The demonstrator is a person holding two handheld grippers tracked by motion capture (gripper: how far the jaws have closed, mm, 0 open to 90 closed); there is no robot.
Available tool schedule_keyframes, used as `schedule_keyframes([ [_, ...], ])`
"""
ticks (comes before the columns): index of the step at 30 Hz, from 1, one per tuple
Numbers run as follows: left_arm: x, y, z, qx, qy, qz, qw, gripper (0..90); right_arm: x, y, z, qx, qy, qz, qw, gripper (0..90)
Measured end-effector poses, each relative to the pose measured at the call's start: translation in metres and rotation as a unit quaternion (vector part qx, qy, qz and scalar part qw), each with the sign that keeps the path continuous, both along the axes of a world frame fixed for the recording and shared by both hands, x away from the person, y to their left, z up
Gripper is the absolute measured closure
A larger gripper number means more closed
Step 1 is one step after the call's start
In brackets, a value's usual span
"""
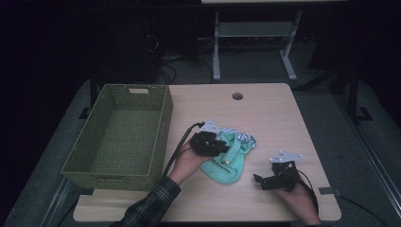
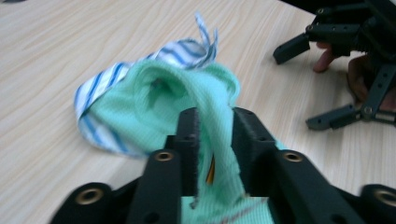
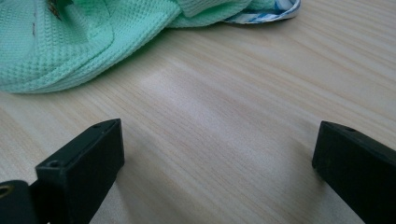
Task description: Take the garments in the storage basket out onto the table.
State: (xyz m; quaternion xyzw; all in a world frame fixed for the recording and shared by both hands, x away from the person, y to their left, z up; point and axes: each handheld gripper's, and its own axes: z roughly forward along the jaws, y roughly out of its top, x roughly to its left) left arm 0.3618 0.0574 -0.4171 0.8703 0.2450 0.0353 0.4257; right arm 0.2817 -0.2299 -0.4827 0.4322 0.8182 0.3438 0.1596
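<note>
High view first: the mint green garment (image 1: 226,163) is lying on the wooden table (image 1: 269,113), roughly mid-table and a bit toward the person's side, just to the right of the green woven basket (image 1: 118,137). Its long axis runs on a diagonal, from the rounded end near the front edge of the table up and to the right, where a blue-and-white striped cloth (image 1: 243,137) pokes out from under it. So the green end points back at the person and the striped end points away, toward the far right.

The left gripper (image 1: 208,143) sits over the garment's upper left part. In the left gripper view its jaws are pinched together on a raised fold of the mint green fabric (image 2: 212,135), with the knit running up between the two black pads and away toward the striped cloth (image 2: 112,79) behind it. So it's clamped on the garment, no doubt there.

The right gripper (image 1: 270,179) is off to the right of the garment, not touching it, low over bare wood. In the right gripper view its jaws stand wide apart with nothing but tabletop between them, and the garment (image 3: 93,37) lies farther off across the top left.
</note>
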Motion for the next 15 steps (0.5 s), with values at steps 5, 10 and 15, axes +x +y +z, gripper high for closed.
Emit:
schedule_keyframes([
  [5, -0.009, 0.016, -0.004, 0.013, 0.009, 0.005, 0.9999, 88.0, 0.0, 0.0, 0.0, 0.001, 0.001, -0.001, 1.0, 1.9],
  [10, -0.02, 0.032, -0.01, 0.042, 0.017, 0.018, 0.9988, 89.6, 0.0, 0.0, 0.0, 0.0, 0.0, 0.0, 1.0, 1.9],
  [15, -0.031, 0.039, -0.02, 0.057, 0.022, 0.024, 0.9978, 89.4, 0.0, 0.0, 0.0, 0.0, 0.0, 0.0, 1.0, 1.9],
])
